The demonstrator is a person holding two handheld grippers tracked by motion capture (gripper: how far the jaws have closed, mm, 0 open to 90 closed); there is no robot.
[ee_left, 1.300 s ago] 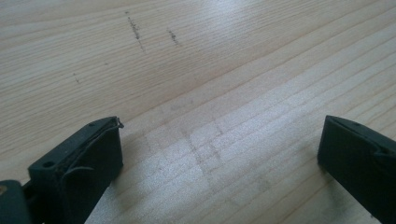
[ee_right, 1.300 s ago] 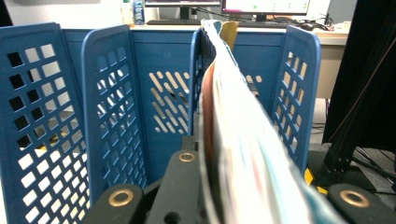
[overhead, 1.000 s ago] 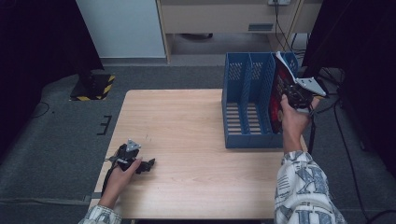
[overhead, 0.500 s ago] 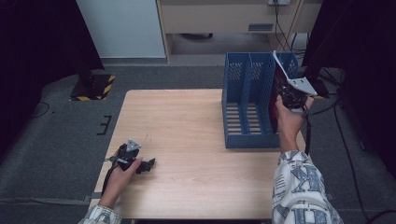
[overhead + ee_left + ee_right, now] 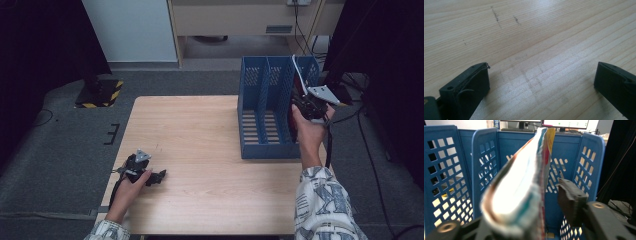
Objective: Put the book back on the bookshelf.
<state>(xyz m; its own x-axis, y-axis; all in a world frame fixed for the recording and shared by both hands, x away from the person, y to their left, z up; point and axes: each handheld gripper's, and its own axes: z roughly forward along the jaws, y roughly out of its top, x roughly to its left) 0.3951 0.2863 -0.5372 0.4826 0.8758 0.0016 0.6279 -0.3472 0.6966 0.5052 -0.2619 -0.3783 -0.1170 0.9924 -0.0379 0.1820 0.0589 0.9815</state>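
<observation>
Booklet (image 5: pixel 524 185) blurred, gripped by right tool (image 5: pixel 309 102) at blue rack (image 5: pixel 265 107), left tool (image 5: pixel 155 177) agape, empty.

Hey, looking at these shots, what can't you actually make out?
- Magazine cover: right gripper view, blurred, too close to the lens.
- Right gripper jaws' grip: high view, too small; right gripper view, left jaw hidden behind the magazine.
- Blue file rack right compartment floor: high view, hidden by hand and magazine.

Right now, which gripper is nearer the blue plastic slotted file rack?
Right. The right gripper is at the blue plastic slotted file rack's rightmost compartment, holding a thin magazine in it. The left gripper rests on the table, far off.
</observation>
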